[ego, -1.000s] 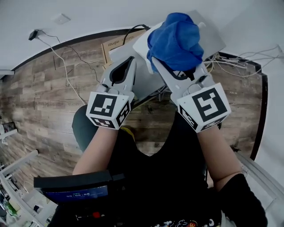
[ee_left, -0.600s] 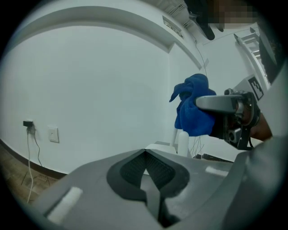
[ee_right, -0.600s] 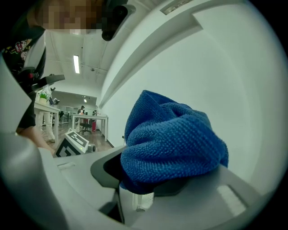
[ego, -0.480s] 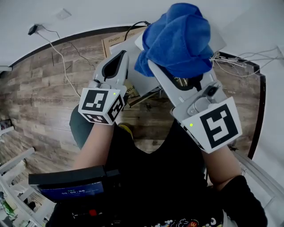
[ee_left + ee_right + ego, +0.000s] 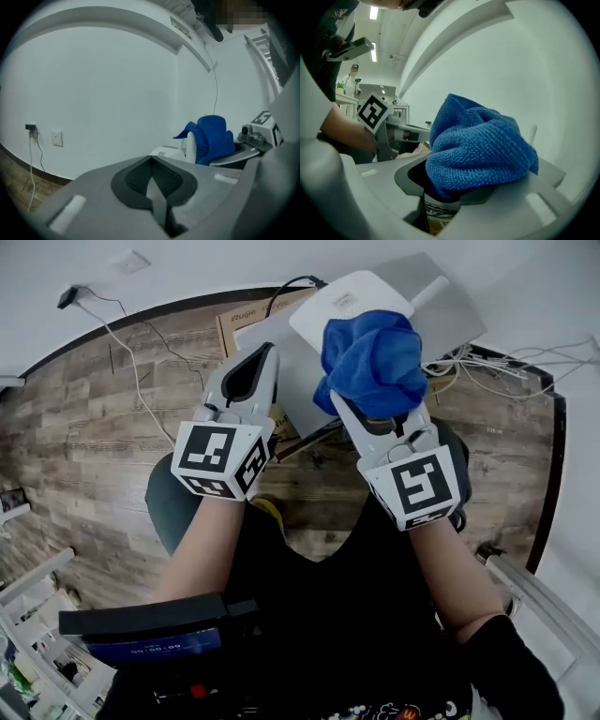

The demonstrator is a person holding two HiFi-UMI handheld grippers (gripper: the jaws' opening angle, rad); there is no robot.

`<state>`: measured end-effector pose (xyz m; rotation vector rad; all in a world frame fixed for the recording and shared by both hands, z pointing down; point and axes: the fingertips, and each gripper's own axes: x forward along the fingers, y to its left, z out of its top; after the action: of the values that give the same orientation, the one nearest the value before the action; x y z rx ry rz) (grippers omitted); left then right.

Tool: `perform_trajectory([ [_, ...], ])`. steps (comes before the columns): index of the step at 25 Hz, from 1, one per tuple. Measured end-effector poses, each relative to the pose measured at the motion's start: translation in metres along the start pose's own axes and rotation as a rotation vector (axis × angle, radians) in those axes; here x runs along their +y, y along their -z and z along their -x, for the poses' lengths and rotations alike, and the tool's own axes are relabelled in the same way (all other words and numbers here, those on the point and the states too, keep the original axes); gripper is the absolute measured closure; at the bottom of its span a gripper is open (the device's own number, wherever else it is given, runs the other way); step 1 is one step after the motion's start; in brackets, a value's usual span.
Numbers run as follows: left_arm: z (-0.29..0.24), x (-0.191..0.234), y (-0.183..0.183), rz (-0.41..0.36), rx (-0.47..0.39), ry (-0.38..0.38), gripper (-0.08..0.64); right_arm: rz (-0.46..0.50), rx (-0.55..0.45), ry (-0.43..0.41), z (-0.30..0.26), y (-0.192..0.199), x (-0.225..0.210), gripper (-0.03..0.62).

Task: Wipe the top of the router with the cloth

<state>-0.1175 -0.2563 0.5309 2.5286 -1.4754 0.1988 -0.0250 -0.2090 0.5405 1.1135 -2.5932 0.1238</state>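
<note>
Your right gripper [image 5: 377, 420] is clamping a bunched blue cloth [image 5: 371, 360] between its jaws, and the wad is bulging well past the tips so that it is hiding them from above. That cloth is sitting over the near edge of the white router [image 5: 349, 298] in the head view; whether it is touching the top, you cannot tell from these angles. One pale antenna [image 5: 427, 291] is sticking out from the router's far right side. Your left gripper [image 5: 255, 371] is hanging just left of the router with its jaws pressed together and nothing between them, and its own view is looking past the cloth toward a bare wall. Both of your forearms are reaching forward side by side, with each gripper's marker cube facing up toward you. A cardboard box [image 5: 246, 321] is lying behind the left gripper, and loose cables [image 5: 478, 362] are trailing to the right over the wooden floor [image 5: 103, 427].
</note>
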Motion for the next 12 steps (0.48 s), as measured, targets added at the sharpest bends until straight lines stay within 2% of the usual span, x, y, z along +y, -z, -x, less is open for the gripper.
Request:
perform_trajectory([
  [7,-0.008,-0.003,0.007,0.001,0.013,0.02,0.558,0.017,0.068,-0.016,-0.015,0.029,0.002,0.42],
  [12,-0.013,-0.005,0.007,-0.006,0.019,0.03,0.558,0.021,0.076,-0.025,-0.02,0.031,0.002,0.42],
])
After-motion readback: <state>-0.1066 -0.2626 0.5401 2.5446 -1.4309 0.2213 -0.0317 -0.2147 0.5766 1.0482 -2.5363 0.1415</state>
